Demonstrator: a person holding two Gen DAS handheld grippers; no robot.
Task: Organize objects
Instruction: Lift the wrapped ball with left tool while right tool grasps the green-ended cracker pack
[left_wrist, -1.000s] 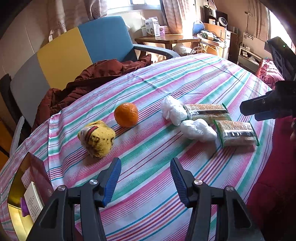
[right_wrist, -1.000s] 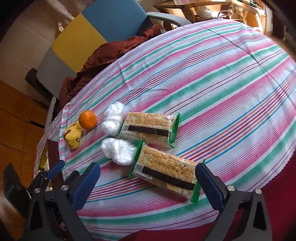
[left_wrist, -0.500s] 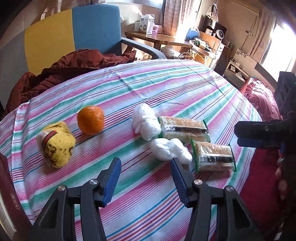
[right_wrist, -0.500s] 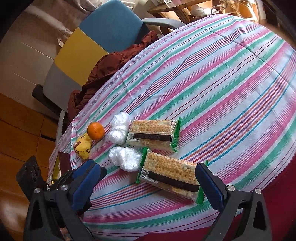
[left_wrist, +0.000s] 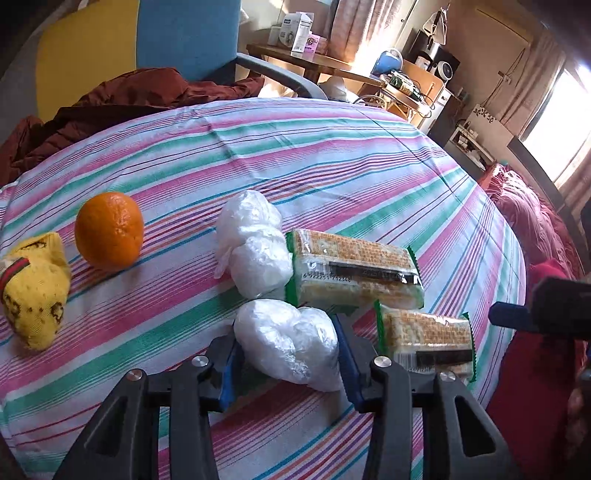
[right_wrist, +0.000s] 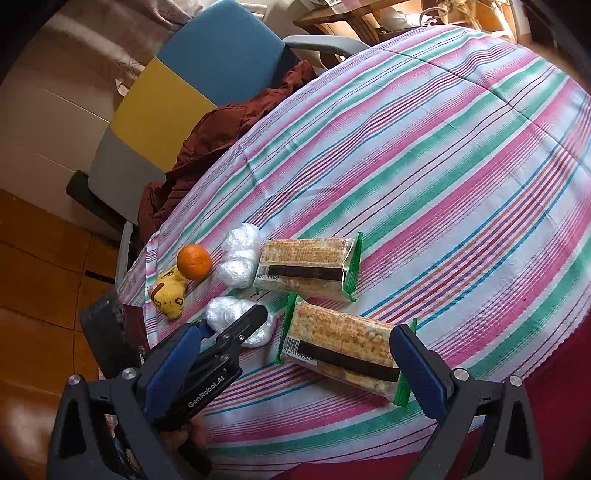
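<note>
On the striped tablecloth (left_wrist: 332, 155) lie an orange (left_wrist: 109, 230), a yellow patterned sock bundle (left_wrist: 33, 295), two white plastic-bag bundles and two green-edged cracker packets. My left gripper (left_wrist: 286, 350) is open and low on the cloth, one finger on each side of the near bag bundle (left_wrist: 291, 332). The far bundle (left_wrist: 251, 243) lies against the far packet (left_wrist: 354, 269). My right gripper (right_wrist: 295, 369) is open wide above the near packet (right_wrist: 340, 350). The right wrist view shows a left finger (right_wrist: 240, 328) lying over the near bundle (right_wrist: 221, 310).
A blue, yellow and grey chair (left_wrist: 184, 37) with a maroon jacket (left_wrist: 129, 96) stands behind the table. A dark box (right_wrist: 107, 328) sits at the table's left edge. Red bedding (left_wrist: 535, 229) lies beyond the right edge. A wooden side table (left_wrist: 295, 55) holds small boxes.
My left gripper has moved forward and down, so its open fingers now straddle the near bag bundle. The right gripper has come slightly closer over the near cracker packet.
</note>
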